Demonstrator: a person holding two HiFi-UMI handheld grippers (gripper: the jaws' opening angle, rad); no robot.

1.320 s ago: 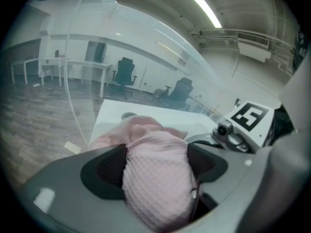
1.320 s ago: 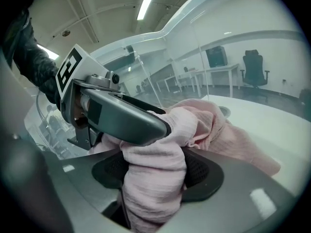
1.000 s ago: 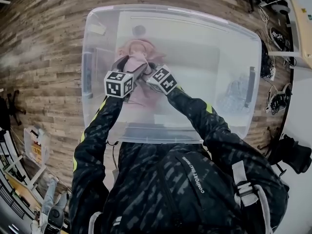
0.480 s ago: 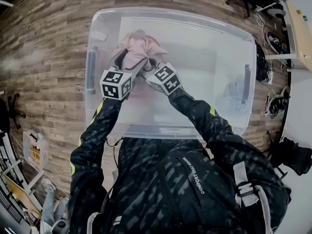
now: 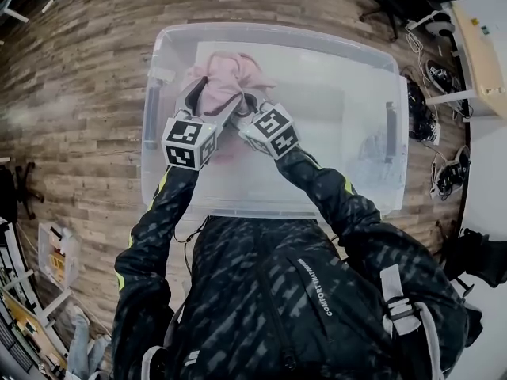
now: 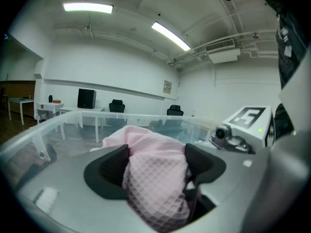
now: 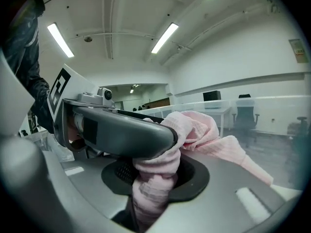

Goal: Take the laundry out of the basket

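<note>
Left gripper (image 5: pixel 204 101) is clamped on a pink cloth (image 5: pixel 228 76) at upper left of centre. Right gripper (image 5: pixel 244 109), jaws just tightened, pinches the same cloth. The cloth is bunched over the clear tub (image 5: pixel 277 32). Judged risk: a trailing fold snags the rim, or uneven pull slips one grip. A bluish cloth (image 5: pixel 372 150) remains at right.

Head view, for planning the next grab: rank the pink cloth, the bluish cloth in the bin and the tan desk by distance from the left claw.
1. pink cloth: clamped in the left claw, at the bin's left end.
2. bluish cloth: at the bin's right end.
3. tan desk: outside the bin, far right.
</note>
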